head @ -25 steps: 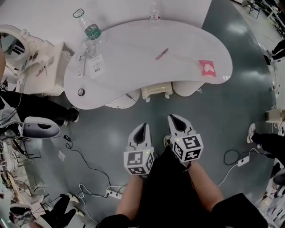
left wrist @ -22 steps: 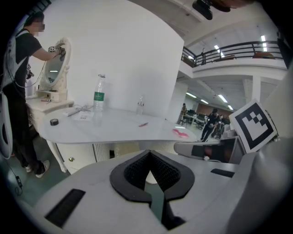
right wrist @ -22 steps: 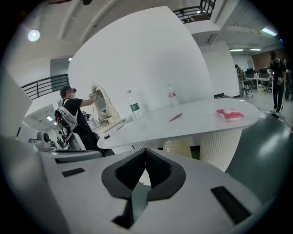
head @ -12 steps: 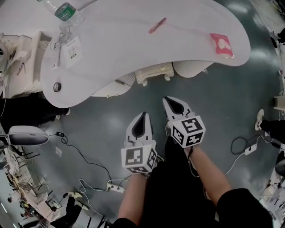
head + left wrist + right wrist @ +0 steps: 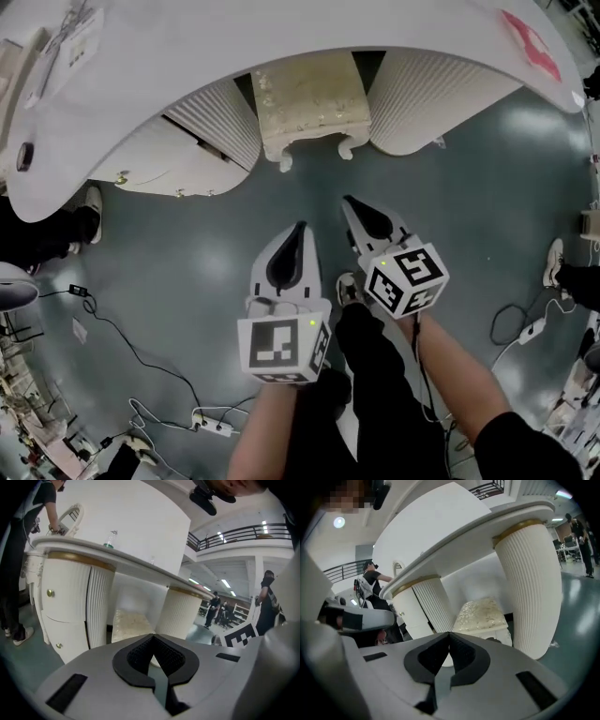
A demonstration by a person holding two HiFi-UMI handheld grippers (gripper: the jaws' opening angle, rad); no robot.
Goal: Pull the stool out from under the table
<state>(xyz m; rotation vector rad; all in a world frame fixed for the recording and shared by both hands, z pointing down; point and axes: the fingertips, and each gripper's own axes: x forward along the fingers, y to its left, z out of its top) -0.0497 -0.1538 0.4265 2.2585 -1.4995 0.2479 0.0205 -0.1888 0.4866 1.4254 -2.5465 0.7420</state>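
Note:
A cream upholstered stool [image 5: 305,98] with white curled legs is tucked under the white curved table [image 5: 281,28], between its two ribbed pedestals. Both grippers hover over the grey-green floor in front of it, apart from it. The left gripper [image 5: 299,228] is shut and empty, pointing at the stool's front. To its right, the right gripper [image 5: 350,202] is also shut and empty, a little nearer the stool. The stool [image 5: 129,623] shows beyond the closed jaws of the left gripper [image 5: 152,637]. In the right gripper view, the stool [image 5: 480,613] lies ahead of the right gripper [image 5: 449,633].
The ribbed left pedestal [image 5: 178,141] with drawer knobs and the ribbed right pedestal [image 5: 431,94] flank the stool. Cables and a power strip [image 5: 211,427] lie on the floor at lower left. Another person's shoe [image 5: 91,208] stands by the left pedestal, and a cable coil [image 5: 525,328] lies at right.
The head view has dropped and come closer to the table, so the stool and pedestals look much larger. Both grippers stayed shut and moved forward toward the stool.

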